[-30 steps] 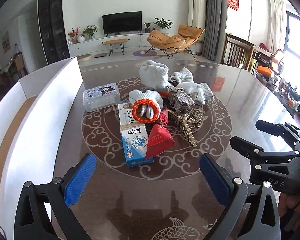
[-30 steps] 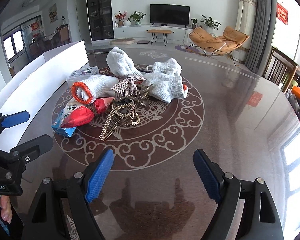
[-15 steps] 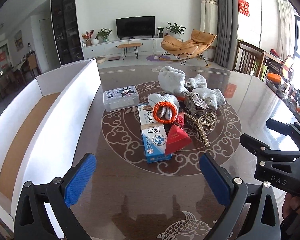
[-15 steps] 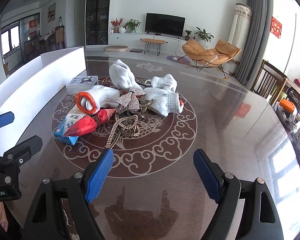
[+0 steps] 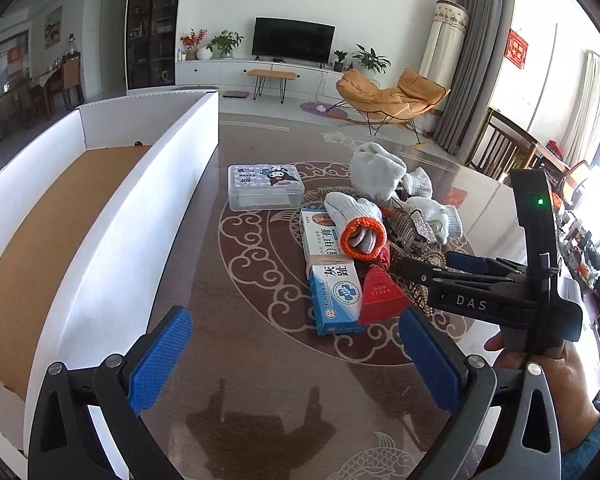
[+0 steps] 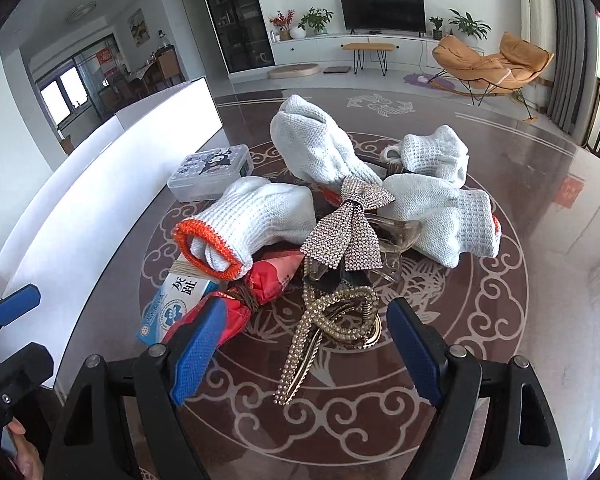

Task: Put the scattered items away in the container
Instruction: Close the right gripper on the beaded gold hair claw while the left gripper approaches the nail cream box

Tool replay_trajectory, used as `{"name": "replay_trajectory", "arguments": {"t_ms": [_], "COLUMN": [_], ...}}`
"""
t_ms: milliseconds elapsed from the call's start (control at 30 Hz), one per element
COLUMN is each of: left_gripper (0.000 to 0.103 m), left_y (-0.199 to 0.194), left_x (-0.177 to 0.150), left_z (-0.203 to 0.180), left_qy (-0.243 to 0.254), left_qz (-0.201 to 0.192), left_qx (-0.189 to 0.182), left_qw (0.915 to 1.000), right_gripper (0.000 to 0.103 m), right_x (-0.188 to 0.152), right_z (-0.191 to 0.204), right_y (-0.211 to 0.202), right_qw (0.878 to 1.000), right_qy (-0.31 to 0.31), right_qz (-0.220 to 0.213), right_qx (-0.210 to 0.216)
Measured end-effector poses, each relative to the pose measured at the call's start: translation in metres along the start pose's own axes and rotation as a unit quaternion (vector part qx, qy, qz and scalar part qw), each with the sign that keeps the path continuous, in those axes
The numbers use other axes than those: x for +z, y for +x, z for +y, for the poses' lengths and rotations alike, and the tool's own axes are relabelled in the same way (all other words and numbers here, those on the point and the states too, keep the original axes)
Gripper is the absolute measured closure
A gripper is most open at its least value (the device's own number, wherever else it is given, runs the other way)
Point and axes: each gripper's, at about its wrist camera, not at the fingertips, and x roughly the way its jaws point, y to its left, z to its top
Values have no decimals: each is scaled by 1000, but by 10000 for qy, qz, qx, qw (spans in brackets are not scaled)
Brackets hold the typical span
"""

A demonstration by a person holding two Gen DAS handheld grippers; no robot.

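The white box (image 5: 100, 216) stands at the left, then a clear case (image 5: 265, 186) marked "BDP". The left gripper (image 5: 296, 354) is spread wide. The right gripper (image 6: 300, 350), marked "DAS", spreads around a pearl hair clip (image 6: 332, 320).

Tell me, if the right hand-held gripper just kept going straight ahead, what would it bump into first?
Probably the pearl hair clip, lying right between the open fingers of the right hand-held gripper; behind it sits the rhinestone bow. Depth is hard to judge.
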Motion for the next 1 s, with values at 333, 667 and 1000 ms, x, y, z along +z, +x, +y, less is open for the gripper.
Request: {"name": "replay_trajectory", "arguments": {"t_ms": [333, 667, 1000], "left_gripper": [0, 0, 0], "left_y": [12, 34, 98], "left_x": [-4, -11, 20], "left_z": [0, -7, -31], "left_qy": [-220, 58, 653], "left_qz": [276, 499, 753], "left_qx": [-298, -261, 59], "left_qw": [9989, 9984, 9950], "right_gripper": [23, 60, 60], "right_x": [-19, -12, -62], "right_z": [-22, -7, -33], "right_y": [1, 18, -33], "right_qw": [9997, 9974, 9993], "right_qy": [-156, -597, -198], "right_qz": [-46, 31, 171], "right_qx": [201, 409, 283]}}
